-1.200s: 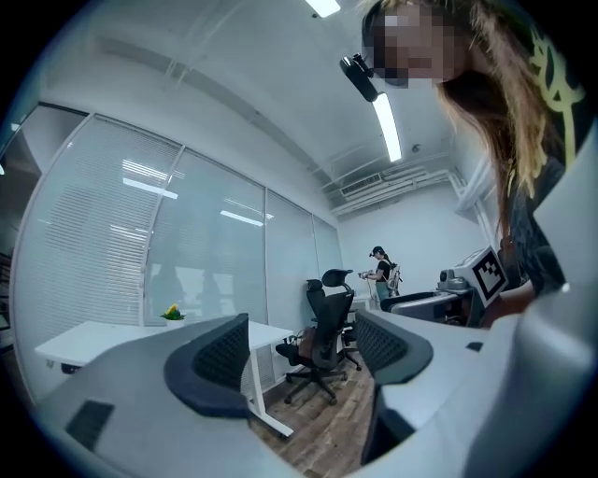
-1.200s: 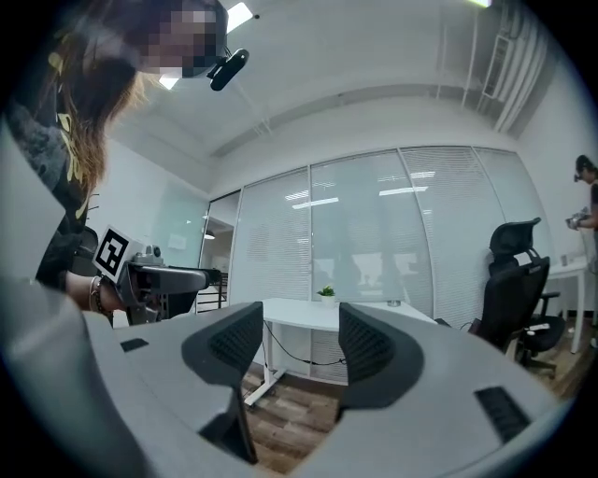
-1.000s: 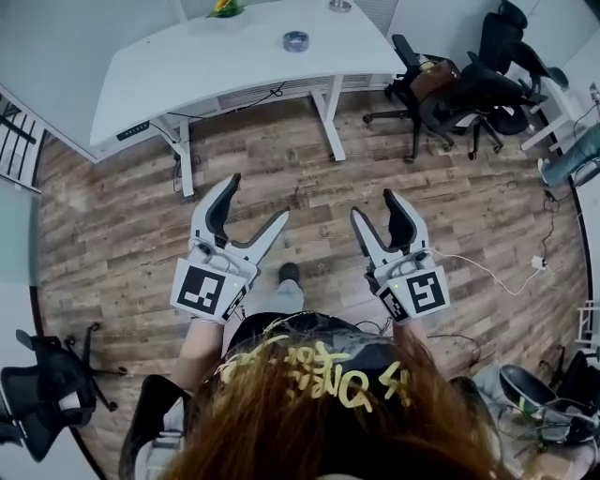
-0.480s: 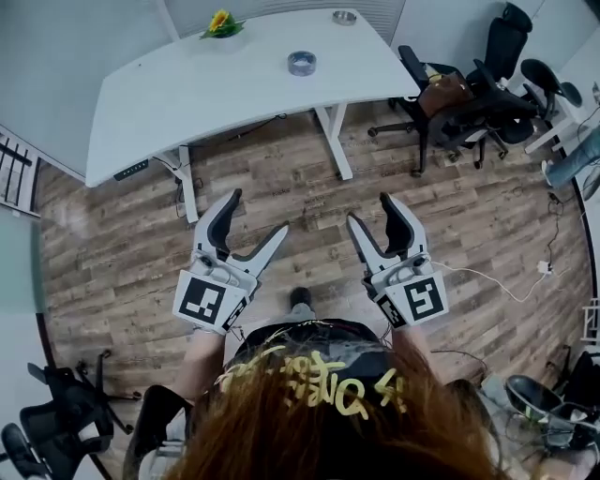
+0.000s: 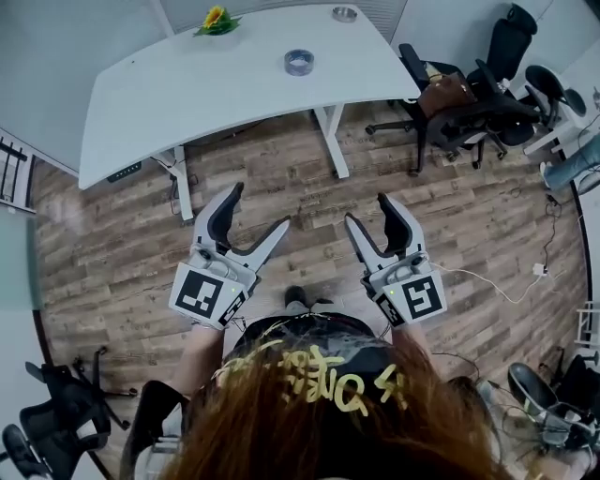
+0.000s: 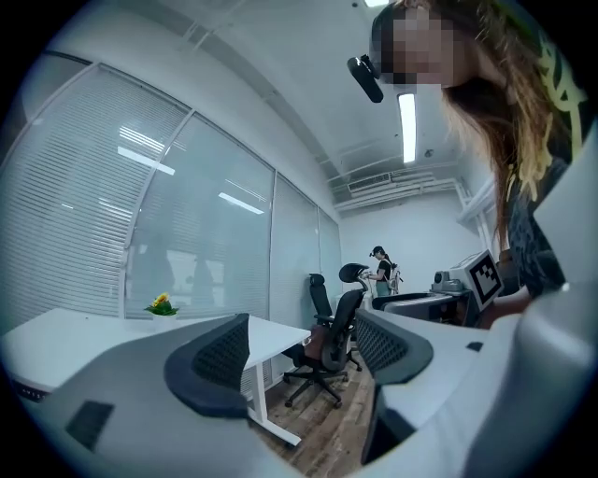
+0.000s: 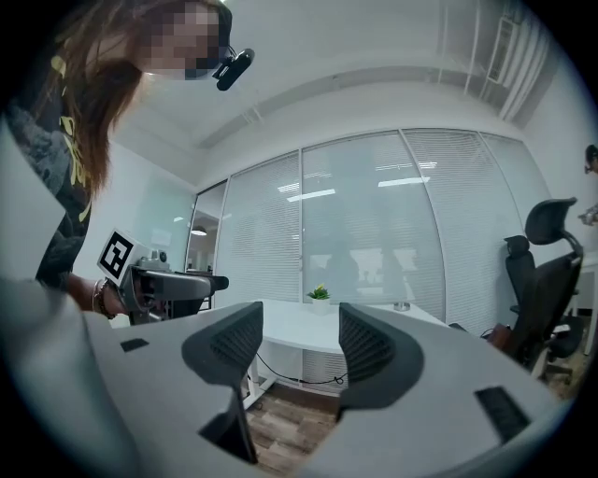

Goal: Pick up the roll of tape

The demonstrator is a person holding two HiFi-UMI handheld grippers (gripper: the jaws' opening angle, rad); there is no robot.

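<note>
The roll of tape (image 5: 299,62), a grey ring, lies flat on the white table (image 5: 187,94) toward its far right part. Both grippers are held level over the wooden floor, well short of the table. My left gripper (image 5: 260,208) stands open with nothing between its fingers; in the left gripper view (image 6: 304,350) only the table's end and chairs show past them. My right gripper (image 5: 367,210) is open and empty too; the right gripper view (image 7: 299,350) faces the table (image 7: 290,327). The tape is not visible in either gripper view.
A potted yellow flower (image 5: 216,19) and a small bowl (image 5: 344,14) stand at the table's far edge. Black office chairs (image 5: 469,84) crowd the right end of the table. A white cable (image 5: 487,281) lies on the floor at right. Another person (image 6: 381,271) stands far off.
The table and tape have slid lower in the head view, so both grippers have come closer to the table. Both stay open and empty.
</note>
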